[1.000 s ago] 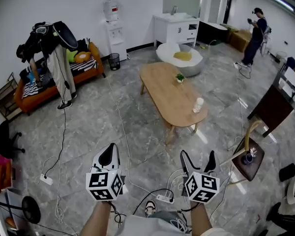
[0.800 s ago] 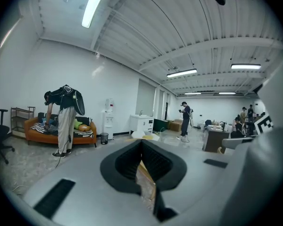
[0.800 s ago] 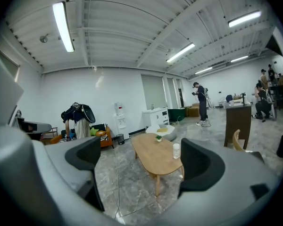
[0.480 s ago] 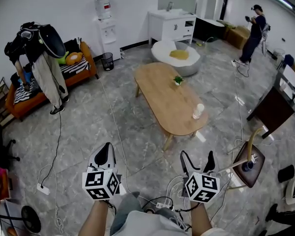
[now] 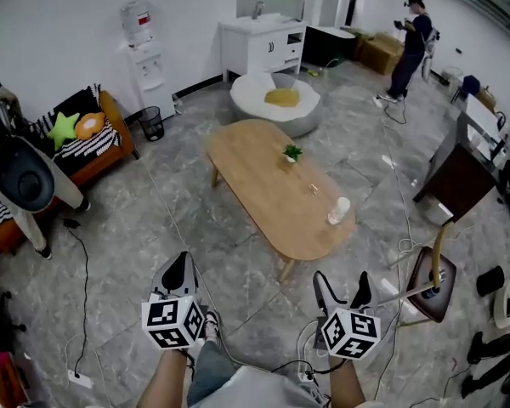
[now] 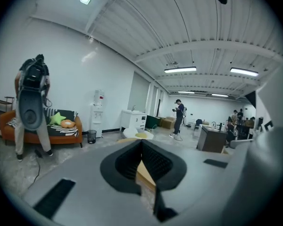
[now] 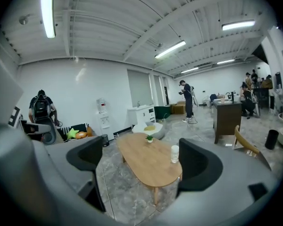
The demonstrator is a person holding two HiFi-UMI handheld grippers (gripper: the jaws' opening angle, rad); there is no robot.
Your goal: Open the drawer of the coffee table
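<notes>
We now stand nearer the coffee table [image 5: 276,185], its drawer unreached: left gripper [image 5: 180,266] closed on nothing, right gripper [image 5: 342,286] wide and empty.

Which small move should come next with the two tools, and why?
Probably step closer to the coffee table: the left tool and the right tool are both well short of it, the right one open and empty, and no drawer front is visible.
</notes>
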